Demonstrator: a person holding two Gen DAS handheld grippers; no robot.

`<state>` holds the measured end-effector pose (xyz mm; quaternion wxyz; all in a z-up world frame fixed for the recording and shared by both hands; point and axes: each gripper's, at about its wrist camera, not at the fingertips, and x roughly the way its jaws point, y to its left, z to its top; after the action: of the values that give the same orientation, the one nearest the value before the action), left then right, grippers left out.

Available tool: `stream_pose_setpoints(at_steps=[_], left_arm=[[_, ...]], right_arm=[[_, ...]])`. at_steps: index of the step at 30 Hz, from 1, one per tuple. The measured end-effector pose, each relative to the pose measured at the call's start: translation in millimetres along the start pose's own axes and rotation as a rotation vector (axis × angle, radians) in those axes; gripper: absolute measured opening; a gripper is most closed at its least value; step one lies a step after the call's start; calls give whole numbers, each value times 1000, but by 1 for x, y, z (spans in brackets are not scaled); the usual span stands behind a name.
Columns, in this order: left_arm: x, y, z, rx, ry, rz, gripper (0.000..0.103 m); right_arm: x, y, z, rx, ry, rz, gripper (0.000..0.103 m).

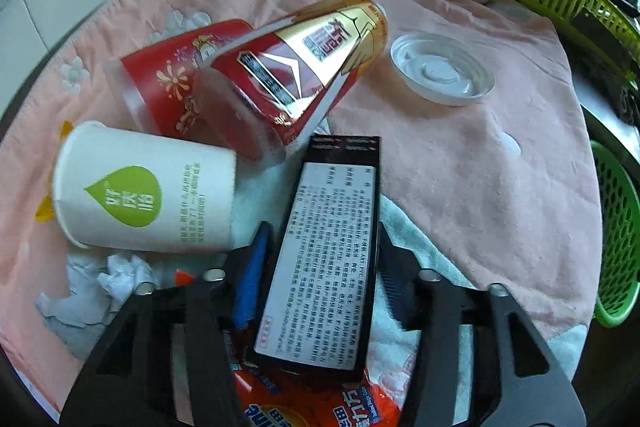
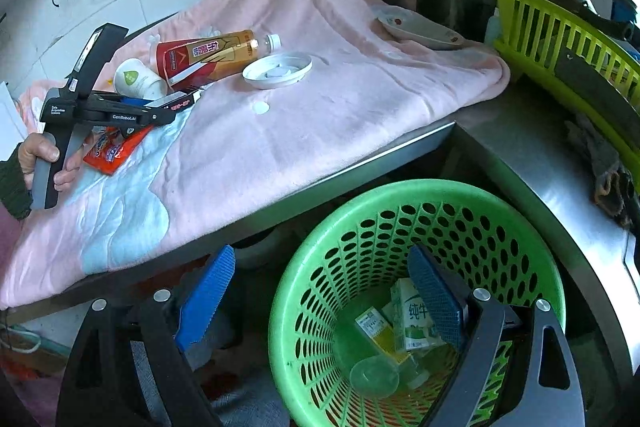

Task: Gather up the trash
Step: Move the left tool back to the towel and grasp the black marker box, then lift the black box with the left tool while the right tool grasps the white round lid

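Note:
My left gripper [image 1: 320, 247] is shut on a flat black packet with a white text label [image 1: 324, 255], held above the pink blanket [image 1: 460, 155]. Ahead lie a red and gold bottle [image 1: 304, 67], a white paper cup [image 1: 148, 195], a red paper cup [image 1: 160, 83], a white plastic lid [image 1: 442, 67], crumpled tissue [image 1: 116, 279] and an orange wrapper [image 1: 312, 403]. My right gripper [image 2: 320, 291] is open and empty over the green basket [image 2: 320, 255], which holds a milk carton [image 2: 412, 315] and other trash. The left gripper [image 2: 160, 109] shows at the left there.
A yellow-green dish rack [image 2: 560, 31] stands at the right on the steel counter [image 2: 532, 163]. A white dish [image 2: 420, 27] sits at the blanket's far edge. Tiled wall and pipes are behind. The green basket's rim shows at the right in the left wrist view [image 1: 616, 239].

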<state>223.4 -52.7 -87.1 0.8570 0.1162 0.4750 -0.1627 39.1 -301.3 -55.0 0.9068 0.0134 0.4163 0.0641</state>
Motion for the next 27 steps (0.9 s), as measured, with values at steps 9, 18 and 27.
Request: stream_pose_setpoints(at_steps=[9, 18, 27], left_arm=[[-19, -4, -4, -11, -59, -29, 44], [-65, -6, -7, -11, -146, -67, 44], [-94, 2, -12, -13, -196, -74, 44]], right_arm=[[12, 9, 26, -24, -5, 7, 85], [41, 27, 83, -78, -21, 30, 85], [97, 49, 140, -146, 14, 35, 91]])
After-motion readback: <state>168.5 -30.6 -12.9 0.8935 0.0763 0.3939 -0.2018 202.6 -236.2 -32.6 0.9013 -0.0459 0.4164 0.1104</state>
